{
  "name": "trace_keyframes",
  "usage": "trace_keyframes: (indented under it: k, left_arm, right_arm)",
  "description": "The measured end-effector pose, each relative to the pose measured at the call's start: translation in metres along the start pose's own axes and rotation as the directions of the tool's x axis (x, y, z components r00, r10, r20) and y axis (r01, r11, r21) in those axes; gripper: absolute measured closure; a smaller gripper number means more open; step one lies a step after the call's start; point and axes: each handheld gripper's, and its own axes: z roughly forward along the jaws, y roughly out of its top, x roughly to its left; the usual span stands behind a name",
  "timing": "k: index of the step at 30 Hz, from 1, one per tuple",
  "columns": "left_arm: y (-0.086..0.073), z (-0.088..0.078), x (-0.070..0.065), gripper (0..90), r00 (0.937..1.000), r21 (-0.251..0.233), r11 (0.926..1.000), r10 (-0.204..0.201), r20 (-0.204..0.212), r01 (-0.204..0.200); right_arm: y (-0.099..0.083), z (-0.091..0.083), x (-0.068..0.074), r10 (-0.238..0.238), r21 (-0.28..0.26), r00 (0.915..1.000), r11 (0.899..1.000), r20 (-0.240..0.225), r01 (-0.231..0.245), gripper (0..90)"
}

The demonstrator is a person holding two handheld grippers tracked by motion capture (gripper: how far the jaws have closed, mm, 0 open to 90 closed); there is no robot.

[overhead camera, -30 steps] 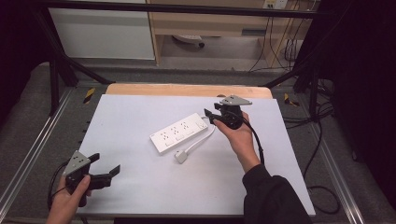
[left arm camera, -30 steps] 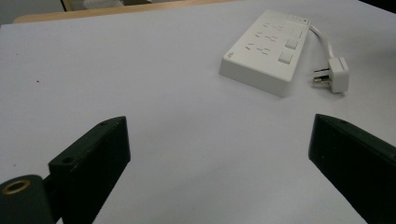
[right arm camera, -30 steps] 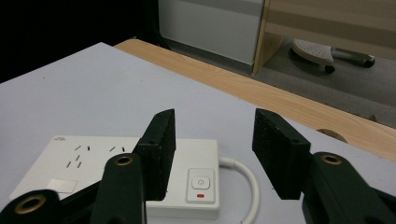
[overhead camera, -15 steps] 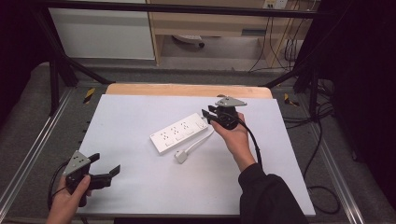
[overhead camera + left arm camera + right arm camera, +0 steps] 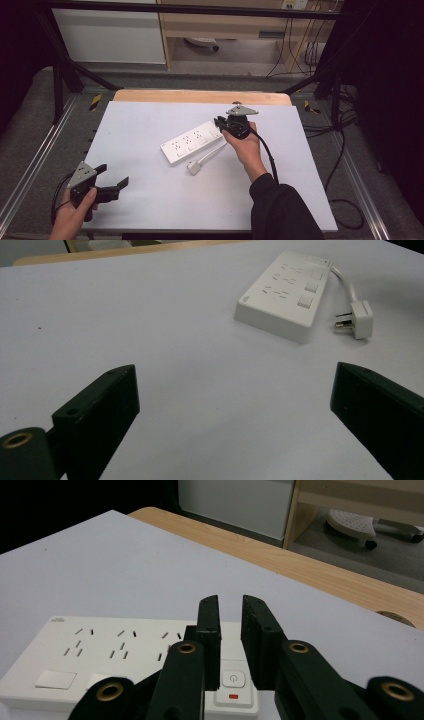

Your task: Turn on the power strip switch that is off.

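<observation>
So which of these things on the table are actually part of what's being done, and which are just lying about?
In use:
- power strip
- its power button
- right gripper, jaws nearly closed above the button

Lying about:
- the strip's plug, loose on the table
- left gripper, open, apart from the strip

Lab recording bench, black frame [image 5: 60,75], floor cables [image 5: 300,55], white-topped table [image 5: 150,120]

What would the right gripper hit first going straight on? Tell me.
Probably the white power strip: the right gripper, jaws nearly together with nothing between, points down at its power-button end. Beyond lies bare table.
</observation>
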Motion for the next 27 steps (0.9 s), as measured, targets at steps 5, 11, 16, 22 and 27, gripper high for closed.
trace_keyframes:
  k: [5,11,16,22,27]
  left_arm:
    - [0.0,0.0,0.0,5.5,1.0,0.0,1.0,0.001,0.0,-0.001]
    - [0.0,0.0,0.0,5.5,1.0,0.0,1.0,0.004,0.002,-0.004]
    - [0.0,0.0,0.0,5.5,1.0,0.001,1.0,0.006,0.002,-0.006]
    - [0.0,0.0,0.0,5.5,1.0,0.001,1.0,0.007,0.001,-0.007]
    - [0.0,0.0,0.0,5.5,1.0,0.001,1.0,0.008,0.002,-0.008]
  right_arm:
    - [-0.004,0.007,0.001,-0.006,0.004,1.0,1.0,0.003,0.006,83.2]
    - [-0.008,0.013,0.001,0.009,0.028,0.9999,1.0,0.004,-0.009,84.5]
    - [-0.012,0.017,0.002,0.009,0.037,1.0,0.999,0.001,-0.009,86.3]
    - [-0.015,0.02,0.004,0.01,0.045,0.9999,0.999,-0.003,-0.01,88.0]
    - [-0.018,0.022,0.005,0.012,0.043,0.9999,0.999,-0.006,-0.012,89.4]
